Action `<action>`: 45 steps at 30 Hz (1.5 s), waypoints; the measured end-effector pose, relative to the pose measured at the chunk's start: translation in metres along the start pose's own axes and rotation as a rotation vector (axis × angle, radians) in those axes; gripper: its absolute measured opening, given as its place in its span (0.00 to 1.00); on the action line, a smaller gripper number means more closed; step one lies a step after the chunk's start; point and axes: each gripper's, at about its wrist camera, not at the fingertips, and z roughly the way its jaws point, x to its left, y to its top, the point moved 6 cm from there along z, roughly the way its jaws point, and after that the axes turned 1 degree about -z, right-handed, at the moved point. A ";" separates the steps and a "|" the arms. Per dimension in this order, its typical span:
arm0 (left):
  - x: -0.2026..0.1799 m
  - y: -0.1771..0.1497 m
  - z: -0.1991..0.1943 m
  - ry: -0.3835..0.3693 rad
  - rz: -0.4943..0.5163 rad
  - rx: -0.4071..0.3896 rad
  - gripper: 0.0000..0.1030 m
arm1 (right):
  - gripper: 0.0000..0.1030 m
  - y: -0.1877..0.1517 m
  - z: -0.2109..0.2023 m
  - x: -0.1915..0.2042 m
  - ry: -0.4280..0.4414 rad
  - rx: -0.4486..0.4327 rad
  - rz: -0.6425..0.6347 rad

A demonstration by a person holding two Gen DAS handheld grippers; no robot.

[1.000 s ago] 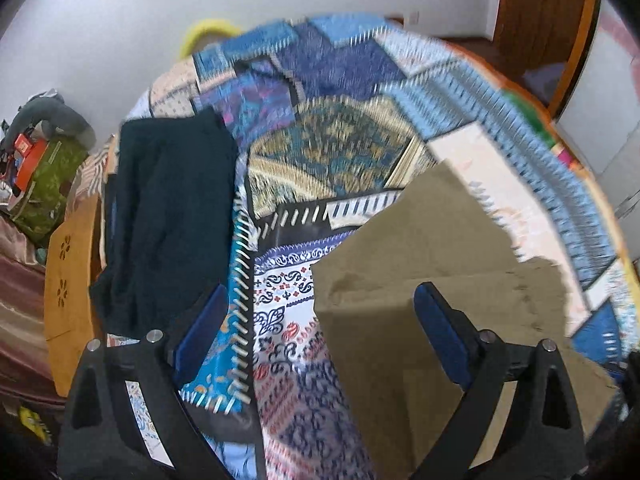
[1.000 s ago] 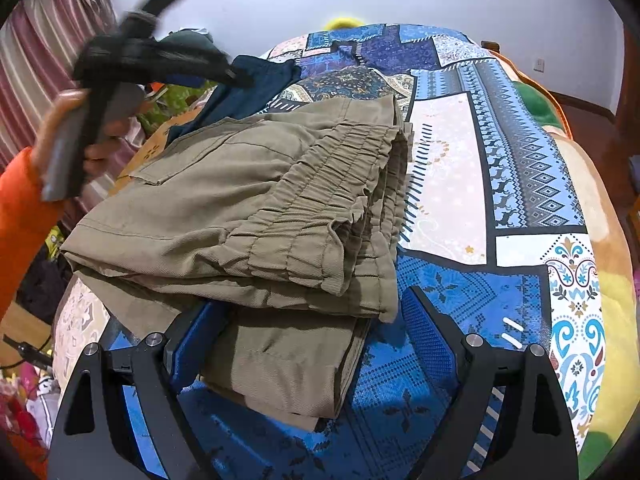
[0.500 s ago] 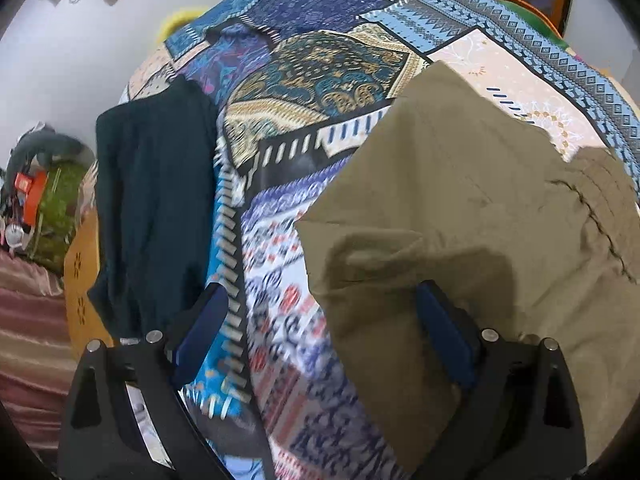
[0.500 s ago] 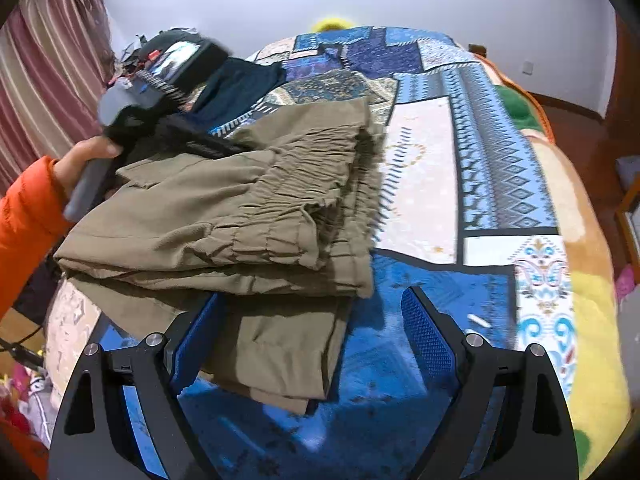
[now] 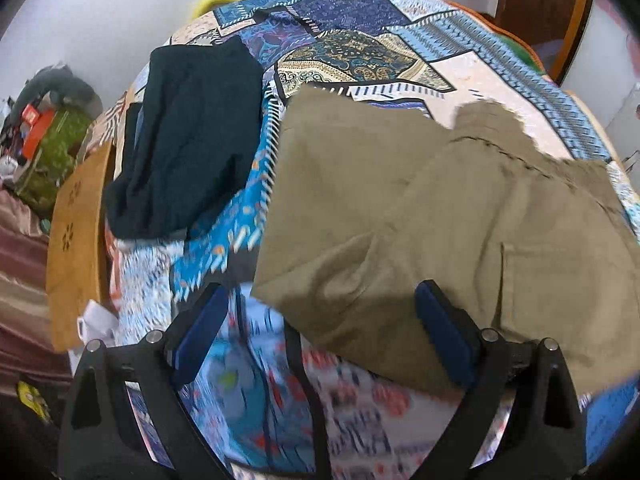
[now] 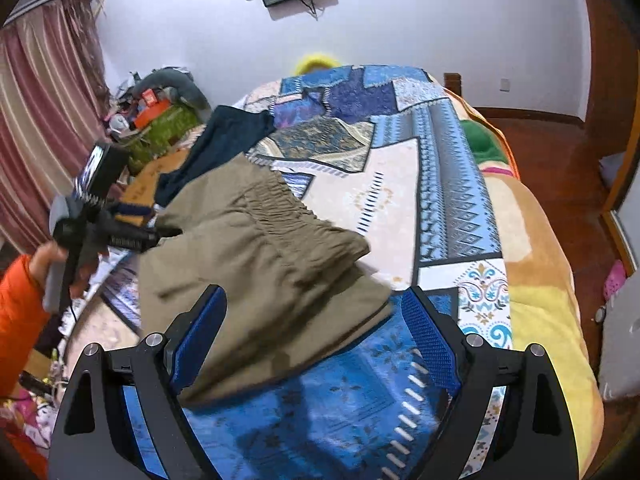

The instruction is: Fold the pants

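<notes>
Right wrist view: folded olive-khaki cotton pants [image 6: 264, 264] lie on the patchwork blue bedspread [image 6: 440, 184]; both grippers, left [image 5: 320, 336] and right [image 6: 316, 328], gape wide, holding nothing.

Legible text — none. Orange box [image 6: 149, 98] at ten o'clock in the right wrist view bears a white mark — too small and blurred to read. Patchwork bedspread [image 6: 404, 184]: ornament only.

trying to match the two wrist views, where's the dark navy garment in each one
Left wrist: dark navy garment upper left, lying left of the khaki pants.
Right wrist: it lies left of centre, beyond the pants.
Shared landmark: the gold paisley patch of the bedspread.
</notes>
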 end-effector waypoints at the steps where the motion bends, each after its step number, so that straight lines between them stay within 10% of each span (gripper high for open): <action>1: -0.002 -0.005 -0.005 -0.012 -0.003 -0.008 0.93 | 0.85 0.000 0.000 0.004 0.004 0.004 -0.007; 18: -0.025 -0.002 -0.008 -0.103 -0.036 -0.062 0.93 | 0.78 -0.019 0.076 -0.015 -0.019 0.180 -0.072; 40: 0.044 -0.023 -0.002 0.010 -0.117 -0.086 0.89 | 0.64 0.005 0.107 -0.054 -0.125 0.183 -0.108; 45: 0.078 -0.031 -0.008 0.092 -0.180 -0.067 0.75 | 0.64 0.007 0.108 -0.054 -0.133 0.183 -0.106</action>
